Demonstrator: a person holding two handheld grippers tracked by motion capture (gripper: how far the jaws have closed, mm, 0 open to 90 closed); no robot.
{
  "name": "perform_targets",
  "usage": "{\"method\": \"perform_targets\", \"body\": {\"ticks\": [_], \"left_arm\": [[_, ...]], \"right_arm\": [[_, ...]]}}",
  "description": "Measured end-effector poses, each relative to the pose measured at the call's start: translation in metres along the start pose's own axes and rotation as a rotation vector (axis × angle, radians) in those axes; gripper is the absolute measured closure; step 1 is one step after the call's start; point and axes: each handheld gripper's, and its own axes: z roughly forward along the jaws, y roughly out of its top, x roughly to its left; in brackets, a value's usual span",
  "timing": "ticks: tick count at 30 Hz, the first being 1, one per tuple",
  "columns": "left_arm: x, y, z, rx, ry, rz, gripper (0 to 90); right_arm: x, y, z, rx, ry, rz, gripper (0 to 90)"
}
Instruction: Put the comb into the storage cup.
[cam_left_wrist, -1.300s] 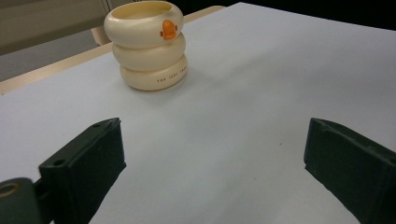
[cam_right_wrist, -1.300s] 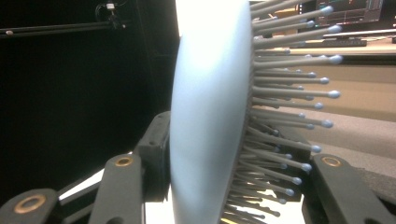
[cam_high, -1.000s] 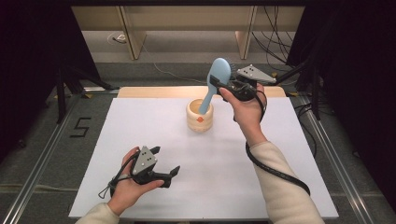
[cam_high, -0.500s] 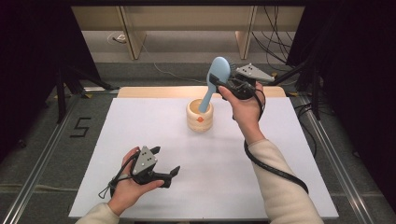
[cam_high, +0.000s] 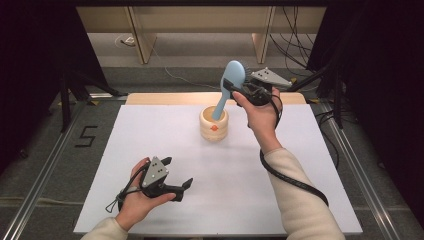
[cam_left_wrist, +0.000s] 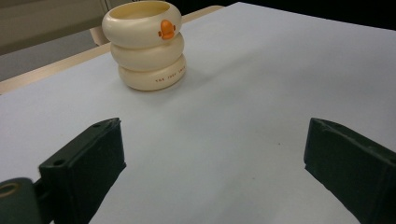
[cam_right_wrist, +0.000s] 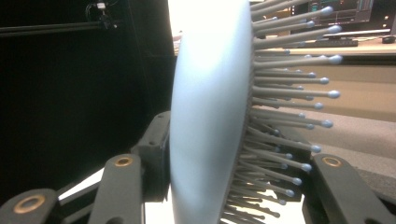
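My right gripper is raised over the far middle of the table and is shut on a light blue hairbrush. The brush stands nearly upright, head up. In the right gripper view its bristles point right, and the jaws clamp the hairbrush low on the head. The handle slants down to the mouth of a cream ringed cup with an orange duck mark. Whether the tip is inside the cup I cannot tell. My left gripper rests in a hand near the front left, open and holding nothing. The cup stands far ahead of its jaws.
The white table top has a wooden strip along its far edge. Metal rails run along both sides on the floor. A black cable trails from my right gripper down along the person's sleeve.
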Motion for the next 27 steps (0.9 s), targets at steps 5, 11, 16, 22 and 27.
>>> {"method": "perform_targets", "body": {"ticks": [5,11,16,22,27], "left_arm": [[0.000,0.000,0.000,0.000,0.000,0.000,4.4],[0.000,0.000,0.000,0.000,0.003,-0.002,4.4],[0.000,0.000,0.000,0.000,0.000,-0.002,4.4],[0.000,0.000,0.000,0.001,-0.001,-0.003,4.4],[0.000,0.000,0.000,0.000,-0.003,-0.002,4.5]], "right_arm": [[0.000,0.000,0.002,0.004,-0.004,0.002,50.3],[-0.001,-0.001,0.005,0.006,-0.011,0.000,50.3],[-0.002,-0.003,0.006,0.009,-0.017,0.000,50.2],[-0.003,-0.004,0.009,0.012,-0.027,0.002,50.2],[-0.003,-0.005,0.011,0.016,-0.030,0.001,50.2]]}}
